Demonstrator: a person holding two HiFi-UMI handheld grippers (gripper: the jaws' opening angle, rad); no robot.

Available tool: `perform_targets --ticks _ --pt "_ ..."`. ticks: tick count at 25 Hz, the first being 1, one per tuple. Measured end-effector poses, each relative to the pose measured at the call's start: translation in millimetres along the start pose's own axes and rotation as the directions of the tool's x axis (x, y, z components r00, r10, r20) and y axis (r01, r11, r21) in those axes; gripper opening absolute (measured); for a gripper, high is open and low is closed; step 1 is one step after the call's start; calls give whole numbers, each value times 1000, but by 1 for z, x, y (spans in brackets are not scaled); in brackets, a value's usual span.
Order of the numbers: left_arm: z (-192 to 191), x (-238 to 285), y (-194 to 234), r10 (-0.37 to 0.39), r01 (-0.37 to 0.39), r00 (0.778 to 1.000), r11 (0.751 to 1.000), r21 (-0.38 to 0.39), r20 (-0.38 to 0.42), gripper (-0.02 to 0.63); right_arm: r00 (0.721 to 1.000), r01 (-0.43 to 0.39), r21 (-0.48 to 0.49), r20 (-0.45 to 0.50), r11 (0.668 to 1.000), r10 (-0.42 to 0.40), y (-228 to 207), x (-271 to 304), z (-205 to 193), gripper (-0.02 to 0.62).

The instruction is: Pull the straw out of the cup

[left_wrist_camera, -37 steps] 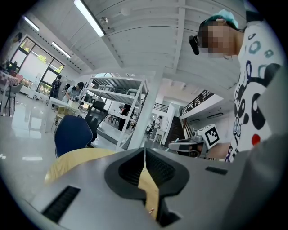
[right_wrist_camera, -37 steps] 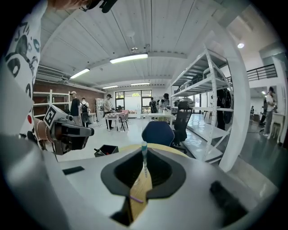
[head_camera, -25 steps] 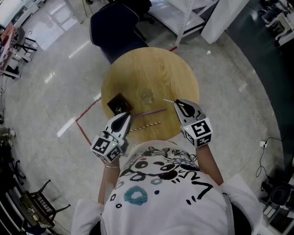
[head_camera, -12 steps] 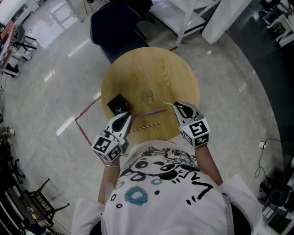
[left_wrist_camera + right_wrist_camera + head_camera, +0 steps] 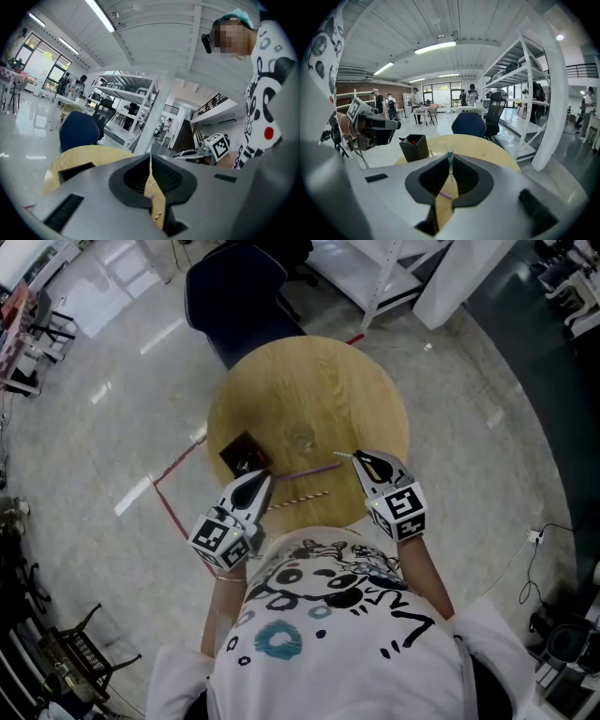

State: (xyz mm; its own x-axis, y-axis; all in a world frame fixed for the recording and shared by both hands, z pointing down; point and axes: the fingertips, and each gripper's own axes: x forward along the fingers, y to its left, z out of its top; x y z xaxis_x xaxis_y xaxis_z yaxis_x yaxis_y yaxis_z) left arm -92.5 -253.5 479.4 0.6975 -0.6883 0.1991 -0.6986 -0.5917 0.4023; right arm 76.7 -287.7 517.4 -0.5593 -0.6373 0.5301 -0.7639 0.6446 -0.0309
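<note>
The room around me is evenly bright. Long white ceiling strip lights glow overhead in my right gripper view. Another strip light burns almost white in my left gripper view, where daylight also enters through tall windows. From my head, the glossy grey floor throws back pale glare patches, while the round light-wood worktop is softly lit with faint shadows. Both gripper views bulge strongly and darken to black at the corners. The near grey gripper bodies look soft.
</note>
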Motion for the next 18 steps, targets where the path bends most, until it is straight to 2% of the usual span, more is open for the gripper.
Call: perform_targets --ticks 18 --pt "-5 2 -4 -11 11 1000 1000 -7 -13 26 1000 11 8 -14 1000 -10 -3 -4 -6 40"
